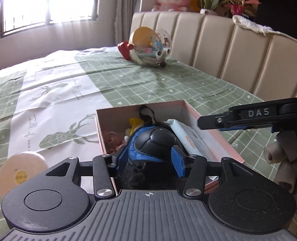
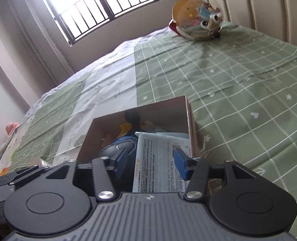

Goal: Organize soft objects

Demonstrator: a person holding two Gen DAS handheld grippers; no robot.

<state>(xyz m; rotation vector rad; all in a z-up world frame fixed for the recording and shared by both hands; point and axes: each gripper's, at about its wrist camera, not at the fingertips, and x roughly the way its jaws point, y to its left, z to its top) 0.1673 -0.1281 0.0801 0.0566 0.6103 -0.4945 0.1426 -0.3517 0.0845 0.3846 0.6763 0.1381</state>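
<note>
On the bed (image 1: 168,84), with its green checked sheet, an open pink cardboard box (image 1: 214,138) holds the soft items gathered so far: a blue and black padded glove (image 1: 154,140), a pale blue pack of wipes (image 1: 190,140), a yellow toy (image 1: 135,123) and pinkish curled pieces at the box's left wall. The left claw (image 1: 148,159) stands at the near edge of the box with its blue pads on either side of the glove; contact looks likely, yet whether it is truly pinching cannot be told. The right claw (image 2: 151,161) hangs spread above the wipes pack (image 2: 160,160), gripping nothing. Judged risks: the box is light and sits on yielding bedding, so a downward push or a sideways drag on the glove could tip or slide it; the glove rides high in the box and may spring out if released unseated; both claws crowd the same opening and could collide. A round beige pad (image 1: 21,173) near the left claw and a clear ball of toys (image 1: 150,46) by the headboard (image 1: 218,46) lie outside the box.
</note>
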